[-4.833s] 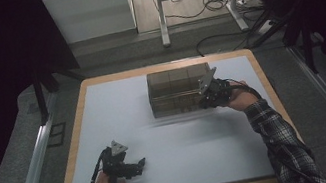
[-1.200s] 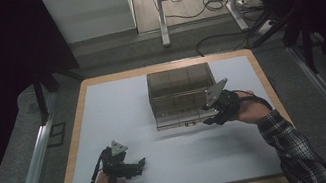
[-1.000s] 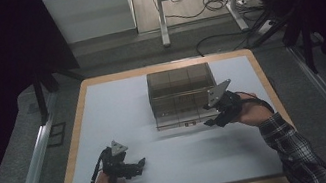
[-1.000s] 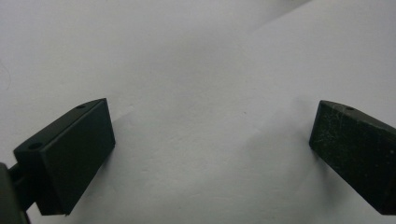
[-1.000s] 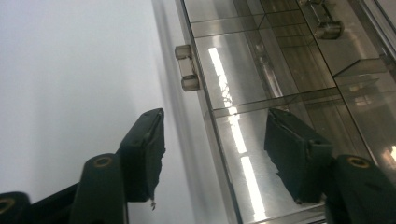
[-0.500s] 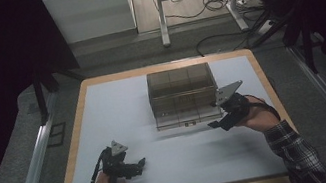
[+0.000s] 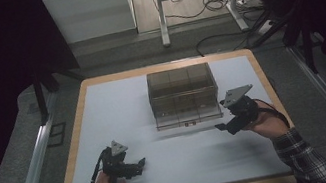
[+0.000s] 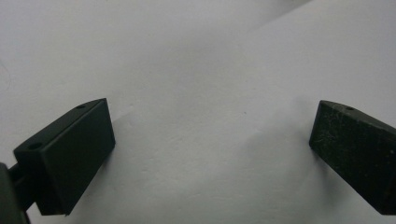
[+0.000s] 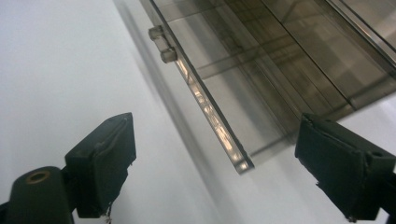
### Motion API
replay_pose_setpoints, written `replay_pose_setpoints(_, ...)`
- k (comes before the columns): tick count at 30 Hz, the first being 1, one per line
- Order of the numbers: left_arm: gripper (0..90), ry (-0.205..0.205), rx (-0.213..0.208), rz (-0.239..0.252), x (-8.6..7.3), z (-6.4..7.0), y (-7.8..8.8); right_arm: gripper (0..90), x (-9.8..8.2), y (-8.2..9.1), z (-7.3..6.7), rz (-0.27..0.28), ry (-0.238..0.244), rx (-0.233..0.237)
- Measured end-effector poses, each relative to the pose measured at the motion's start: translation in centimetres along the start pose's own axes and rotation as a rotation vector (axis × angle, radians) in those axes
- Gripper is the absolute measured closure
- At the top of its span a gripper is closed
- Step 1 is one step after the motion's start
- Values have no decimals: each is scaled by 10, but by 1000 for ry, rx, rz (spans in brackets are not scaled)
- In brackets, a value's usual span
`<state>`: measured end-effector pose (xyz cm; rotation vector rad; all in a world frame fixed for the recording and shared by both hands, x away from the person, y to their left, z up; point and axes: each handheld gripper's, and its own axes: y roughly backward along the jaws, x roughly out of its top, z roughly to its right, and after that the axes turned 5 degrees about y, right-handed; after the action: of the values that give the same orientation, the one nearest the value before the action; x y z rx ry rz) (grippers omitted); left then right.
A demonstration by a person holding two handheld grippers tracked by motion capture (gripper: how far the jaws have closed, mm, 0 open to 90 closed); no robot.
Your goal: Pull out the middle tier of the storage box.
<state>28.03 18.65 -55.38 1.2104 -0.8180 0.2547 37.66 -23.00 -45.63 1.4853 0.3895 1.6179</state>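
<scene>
My right gripper (image 7: 225,122), jaws just opened and empty, has the drawer box (image 7: 183,95) at ten o'clock, nearer than my left.

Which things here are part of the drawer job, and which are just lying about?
In the job:
- clear drawer box, its bottom drawer pulled partly out
- right tool, jaws just opened, nothing between them, by the drawer's front corner

Just lying about:
- left tool, open over bare white mat
- cables on the floor beyond the table
</scene>
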Motion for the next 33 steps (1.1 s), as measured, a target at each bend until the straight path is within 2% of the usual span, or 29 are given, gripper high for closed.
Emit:
replay_pose_setpoints(8, 0, -2, 1, 0, 0, 0, 0, 83, -14, 9, -8, -6, -51, -61)
replay_pose_setpoints(16, 0, -2, 1, 0, 0, 0, 0, 52, -36, 16, -17, 22, -135, -66)
replay_pose_setpoints(23, 0, -2, 1, 0, 0, 0, 0, 22, -61, 9, -25, 32, -194, -74)
replay_pose_setpoints(31, 0, -2, 1, 1, 0, 0, 0, 13, -80, 2, -36, 17, -227, -101)
replay_pose_setpoints(33, 0, -2, 1, 1, 0, 0, 0, 10, -84, 0, -38, 19, -241, -95)
